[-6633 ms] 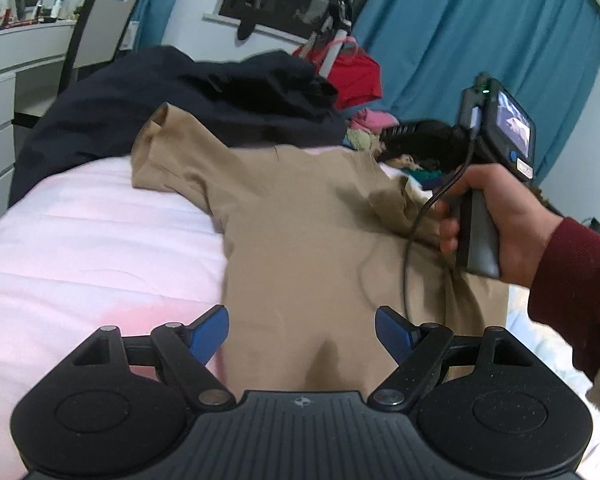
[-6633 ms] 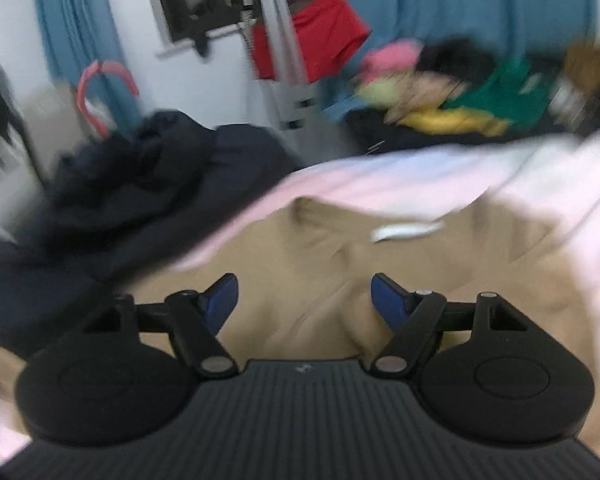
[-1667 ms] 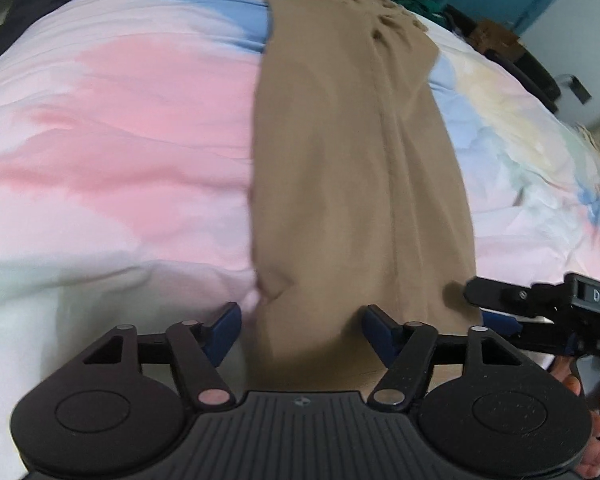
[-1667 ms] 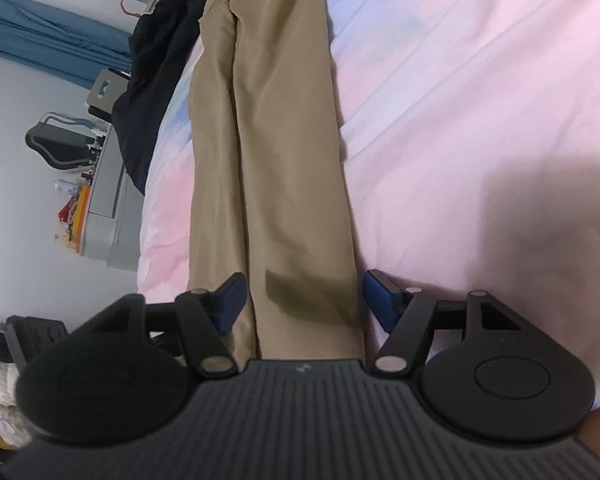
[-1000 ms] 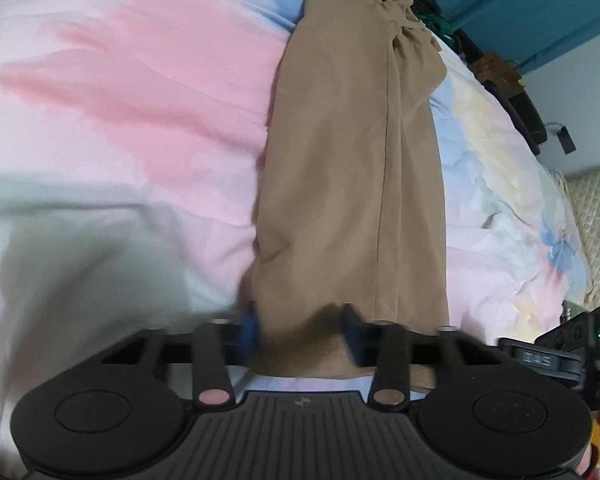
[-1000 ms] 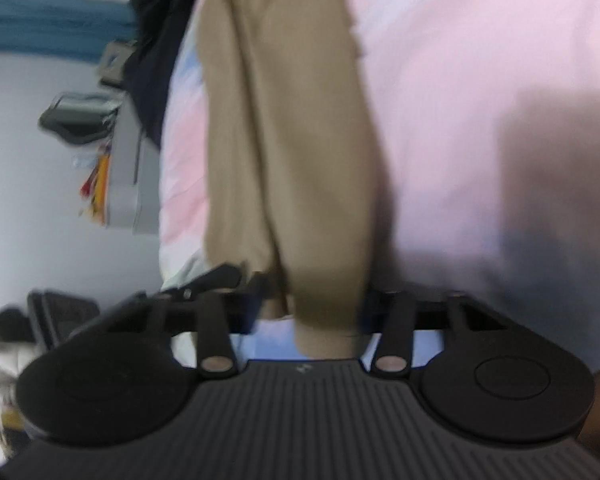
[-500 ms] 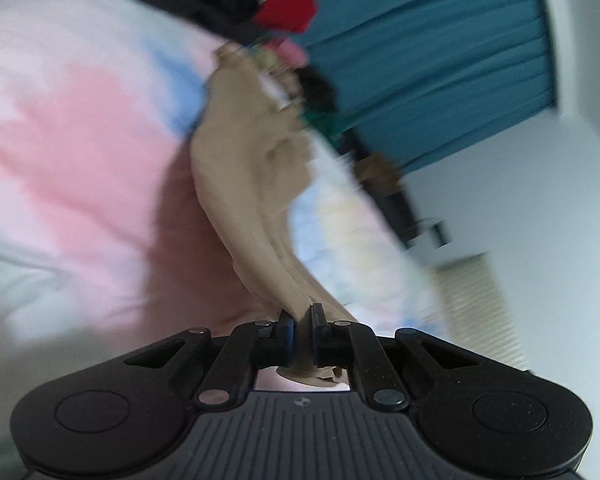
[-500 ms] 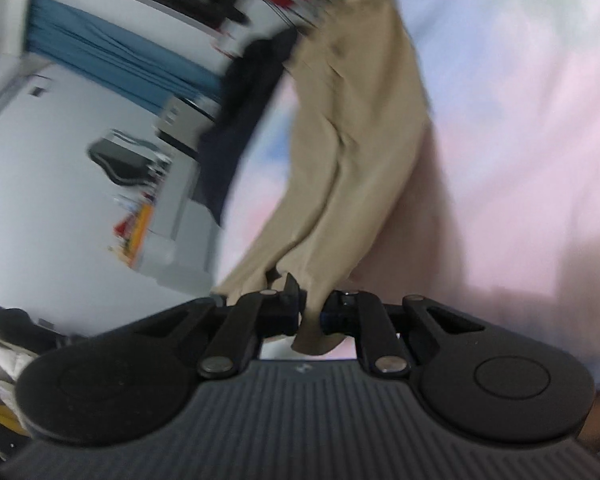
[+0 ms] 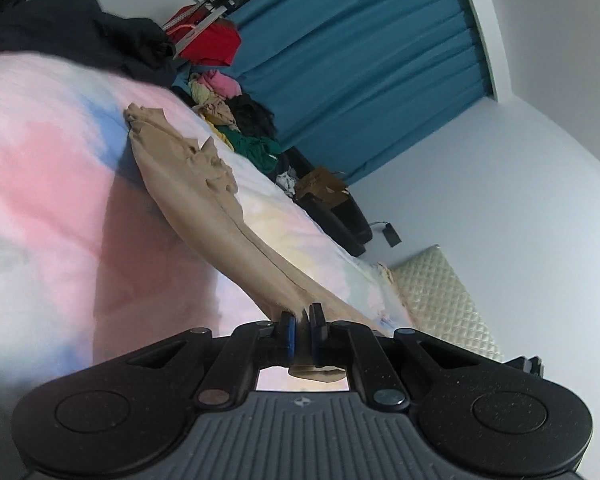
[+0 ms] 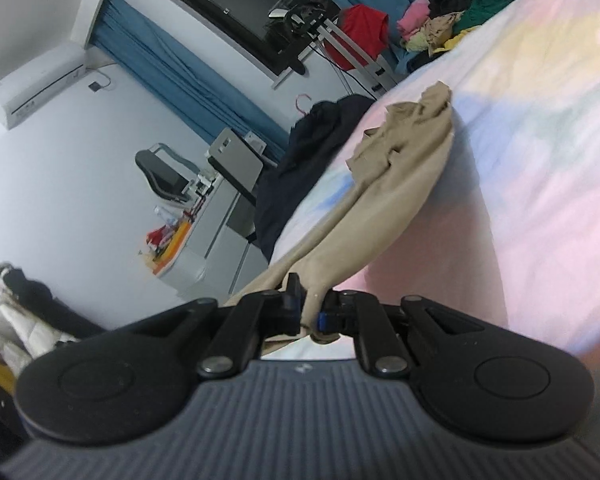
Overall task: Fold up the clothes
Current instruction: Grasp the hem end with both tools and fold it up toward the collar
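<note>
The left gripper [image 9: 300, 330] and the right gripper [image 10: 310, 312] each have their fingers clamped on the near hem of the tan shirt [image 9: 204, 188], which is already narrowed lengthwise into a long strip. The near end is raised off the bed [image 9: 40, 200]; the far end, with bunched sleeves and collar, lies on the quilt toward the bed's far edge.

Judged step: carrying the hem over toward the collar.

- Hold both grippers level and equally spaced so the hem stays straight.
- Keep light tension; slack lets the layers slip apart.
- Align side edges before lowering.

Beyond the far edge sit a dark garment [image 9: 72, 28] and a clothes pile [image 9: 236, 120].
</note>
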A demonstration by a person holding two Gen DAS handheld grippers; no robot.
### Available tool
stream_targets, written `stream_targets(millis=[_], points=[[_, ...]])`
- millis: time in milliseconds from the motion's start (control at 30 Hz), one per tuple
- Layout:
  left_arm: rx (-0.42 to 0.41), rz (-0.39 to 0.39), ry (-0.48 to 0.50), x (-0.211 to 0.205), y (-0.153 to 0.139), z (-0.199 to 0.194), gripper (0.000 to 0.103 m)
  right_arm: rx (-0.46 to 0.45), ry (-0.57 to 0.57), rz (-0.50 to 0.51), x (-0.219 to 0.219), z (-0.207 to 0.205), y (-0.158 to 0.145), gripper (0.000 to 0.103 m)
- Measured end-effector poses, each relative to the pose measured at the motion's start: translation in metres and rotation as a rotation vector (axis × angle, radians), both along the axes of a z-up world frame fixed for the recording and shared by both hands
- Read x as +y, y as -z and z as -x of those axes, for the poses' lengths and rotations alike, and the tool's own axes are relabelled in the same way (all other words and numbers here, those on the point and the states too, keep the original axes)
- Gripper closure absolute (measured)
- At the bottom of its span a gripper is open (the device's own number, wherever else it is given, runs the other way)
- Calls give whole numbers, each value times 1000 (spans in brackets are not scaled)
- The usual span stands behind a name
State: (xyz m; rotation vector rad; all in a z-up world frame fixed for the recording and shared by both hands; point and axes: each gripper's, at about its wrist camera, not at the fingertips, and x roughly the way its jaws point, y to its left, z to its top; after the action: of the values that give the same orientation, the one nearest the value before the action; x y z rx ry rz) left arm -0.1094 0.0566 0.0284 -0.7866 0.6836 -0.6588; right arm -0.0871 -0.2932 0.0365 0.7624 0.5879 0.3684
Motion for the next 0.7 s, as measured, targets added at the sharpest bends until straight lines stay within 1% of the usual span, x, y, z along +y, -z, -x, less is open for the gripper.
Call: stream_targets(millis=[67, 100, 200, 233, 300, 433, 567, 633, 700], points=[[29, 13, -3, -2, 13, 26, 97, 8, 9, -17, 3, 24, 11, 93], [30, 9, -6, -4, 18, 36, 97, 12, 14, -27, 4, 36, 17, 93], [1, -17, -15, -11, 27, 58, 97, 16, 22, -25, 7, 57, 30, 93], [-3, -27, -18, -13, 28, 57, 97, 14, 30, -18, 8, 59, 33, 93], [-4, -48, -27, -15, 25, 41, 97, 7, 51, -1, 8, 61, 38, 93], [-4, -92, -44, -19, 21, 9, 97, 40, 66, -47, 3, 43, 48, 93], [-5, -136, -61, -24, 16, -23, 97, 49, 72, -38, 2, 6, 48, 92], [-5, -158, -69, -26, 13, -39, 96, 41, 85, -7, 2, -19, 45, 92], [-18, -200, -88, -32, 8, -66, 97, 43, 98, 16, 3, -47, 45, 92]])
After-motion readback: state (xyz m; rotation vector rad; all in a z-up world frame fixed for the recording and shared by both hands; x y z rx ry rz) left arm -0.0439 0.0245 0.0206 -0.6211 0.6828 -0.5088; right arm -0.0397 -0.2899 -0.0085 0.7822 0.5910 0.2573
